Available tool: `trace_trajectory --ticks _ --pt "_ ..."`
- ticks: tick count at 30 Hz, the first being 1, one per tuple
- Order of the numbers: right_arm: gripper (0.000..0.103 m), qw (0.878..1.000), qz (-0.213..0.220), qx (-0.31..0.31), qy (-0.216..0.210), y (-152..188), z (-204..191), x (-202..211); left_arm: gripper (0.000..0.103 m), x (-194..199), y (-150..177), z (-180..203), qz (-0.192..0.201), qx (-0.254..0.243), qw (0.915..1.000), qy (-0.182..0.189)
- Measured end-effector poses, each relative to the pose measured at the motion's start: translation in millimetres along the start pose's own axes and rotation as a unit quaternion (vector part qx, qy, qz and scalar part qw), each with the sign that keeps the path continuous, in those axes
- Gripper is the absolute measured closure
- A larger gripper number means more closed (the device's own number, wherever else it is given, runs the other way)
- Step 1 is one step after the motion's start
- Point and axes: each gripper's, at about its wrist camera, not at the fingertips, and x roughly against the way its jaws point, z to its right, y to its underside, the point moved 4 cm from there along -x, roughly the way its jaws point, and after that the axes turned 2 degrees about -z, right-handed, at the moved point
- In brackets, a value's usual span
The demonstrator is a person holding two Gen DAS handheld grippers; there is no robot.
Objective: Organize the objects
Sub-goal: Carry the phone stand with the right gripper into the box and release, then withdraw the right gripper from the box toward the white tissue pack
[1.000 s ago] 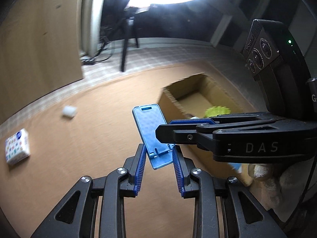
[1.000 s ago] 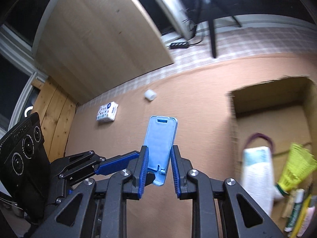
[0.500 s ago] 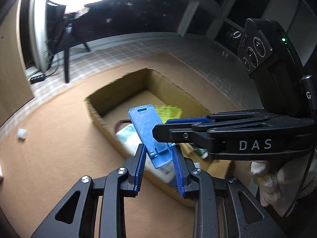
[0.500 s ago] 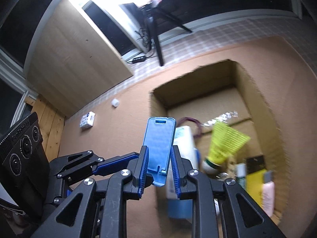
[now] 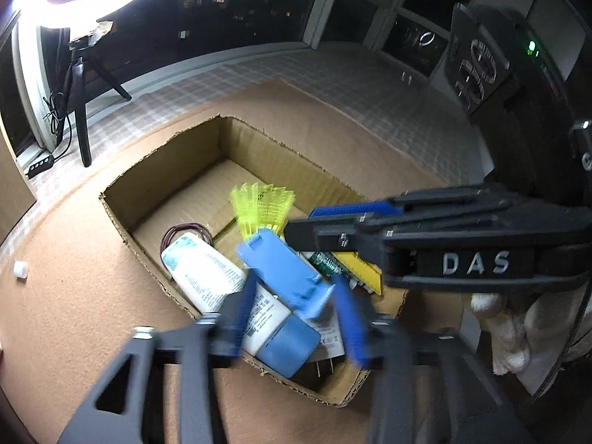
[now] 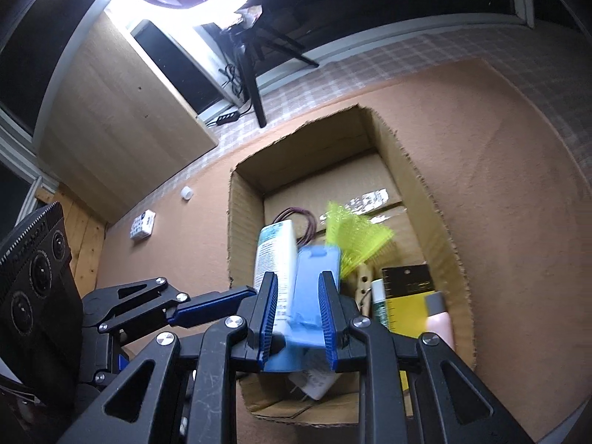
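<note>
- Between my left claw's [image 5: 296, 307] spread ribbed blue pads, a flat blue plastic stand [image 5: 285, 266] drops, blurred, touching neither.
- Below it, a torn-edged corrugated cardboard box [image 5: 122, 222] holds a white printed tube [image 5: 214, 281] and a yellow mesh shuttlecock [image 5: 262, 207].
- My right claw [image 6: 298, 314] gapes too, "DAS" embossed on its black side; the stand [image 6: 314, 296] sits loose between its pads.

Count: one open brown cardboard box [image 6: 425, 192]; one flat blue plastic stand [image 6: 309, 296]; one yellow-green mesh shuttlecock [image 6: 355, 236]; one white tube [image 6: 275, 255]; two black two-finger grippers.
</note>
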Motion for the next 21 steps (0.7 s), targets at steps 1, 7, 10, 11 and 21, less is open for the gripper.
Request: trace_trajectory --ticks 1,7,10,11,21 --pt "0.068 1.000 0.000 0.001 0.001 -1 1 1 0.033 1 1 0 0.002 -0.002 1.0000 -0.004" --pt "0.045 0.999 -0.005 -0.001 0.033 0 7 -1 0.033 2 6 -7 -0.001 0.011 0.9999 -0.008" --pt "0.045 0.999 -0.012 -0.003 0.037 3 8 -5 0.033 5 9 -12 -0.001 0.015 0.9998 -0.010" --pt "0.045 0.999 -0.012 -0.002 0.037 3 9 -5 0.033 7 10 -14 0.000 0.017 0.9998 -0.011" --pt "0.045 0.999 0.013 0.012 0.031 4 -5 -2 0.033 27 24 -36 0.008 0.043 0.9986 -0.029"
